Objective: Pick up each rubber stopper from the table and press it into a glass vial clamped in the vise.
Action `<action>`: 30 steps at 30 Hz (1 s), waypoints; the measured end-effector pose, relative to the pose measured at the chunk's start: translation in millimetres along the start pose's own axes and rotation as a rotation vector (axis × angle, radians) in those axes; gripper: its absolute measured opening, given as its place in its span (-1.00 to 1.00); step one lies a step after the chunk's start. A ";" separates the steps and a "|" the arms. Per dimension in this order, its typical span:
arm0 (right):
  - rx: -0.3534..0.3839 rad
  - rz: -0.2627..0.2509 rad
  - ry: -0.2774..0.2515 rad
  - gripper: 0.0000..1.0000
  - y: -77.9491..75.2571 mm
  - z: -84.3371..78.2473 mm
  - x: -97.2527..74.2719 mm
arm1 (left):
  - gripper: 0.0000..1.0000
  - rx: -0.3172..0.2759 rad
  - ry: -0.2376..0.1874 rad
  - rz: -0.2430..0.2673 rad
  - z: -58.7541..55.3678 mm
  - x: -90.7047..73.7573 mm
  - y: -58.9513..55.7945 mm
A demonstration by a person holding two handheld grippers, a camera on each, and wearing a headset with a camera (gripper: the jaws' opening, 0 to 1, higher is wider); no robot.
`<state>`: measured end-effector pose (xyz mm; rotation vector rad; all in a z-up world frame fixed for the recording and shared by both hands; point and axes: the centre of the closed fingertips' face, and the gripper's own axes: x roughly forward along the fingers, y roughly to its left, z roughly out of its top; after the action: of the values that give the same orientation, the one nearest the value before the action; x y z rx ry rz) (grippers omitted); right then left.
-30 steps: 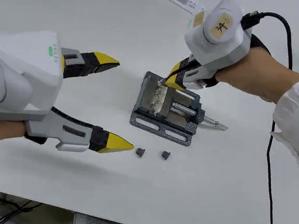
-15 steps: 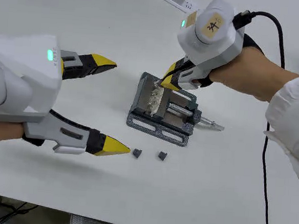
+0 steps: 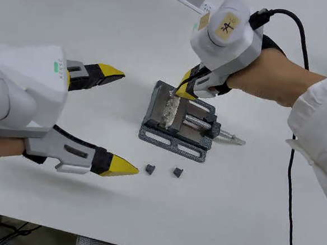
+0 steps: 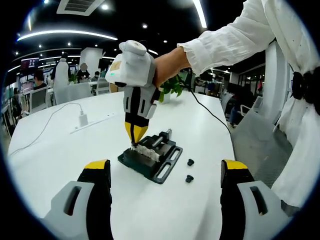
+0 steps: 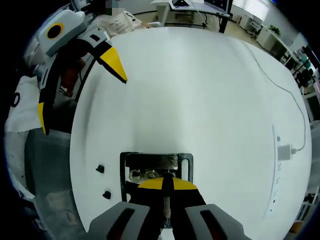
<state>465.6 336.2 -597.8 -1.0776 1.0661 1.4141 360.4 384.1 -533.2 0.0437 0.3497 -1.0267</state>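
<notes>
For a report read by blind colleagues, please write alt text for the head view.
The right gripper, jaws shut, holds its yellow tips at the glass vials clamped in a vise on a white table. The left gripper hangs wide open near two rubber stoppers.

Two claws (image 3: 129, 121) (image 3: 179, 92), two loose rubber stoppers (image 3: 150, 168) (image 3: 177, 171), one vise (image 3: 163, 138), one cable (image 3: 291, 165).

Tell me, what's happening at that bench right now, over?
Right tongs shut, tips at the vials in the vise. Left tongs wide open, beside two stoppers loose on table. Nothing blocking.
</notes>
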 end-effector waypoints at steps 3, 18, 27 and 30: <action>-0.022 -0.001 0.015 -1.00 2.8 -0.6 -0.4 | 0.80 0.001 -0.005 0.003 2.0 -0.3 1.0; -0.054 -0.030 0.040 -1.00 5.2 -1.2 0.5 | 0.80 0.014 -0.008 -0.001 8.5 2.7 -0.7; -0.032 -0.057 0.029 -1.00 12.4 0.9 -2.1 | 0.77 0.037 -0.002 -0.009 15.2 2.5 -4.9; -0.026 -0.059 0.039 -1.00 13.3 2.0 -2.6 | 0.77 0.044 -0.002 -0.006 17.6 3.0 -5.8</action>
<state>452.4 336.4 -593.9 -1.1506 1.0385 1.3683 361.6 375.1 -516.8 0.0815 0.3256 -1.0405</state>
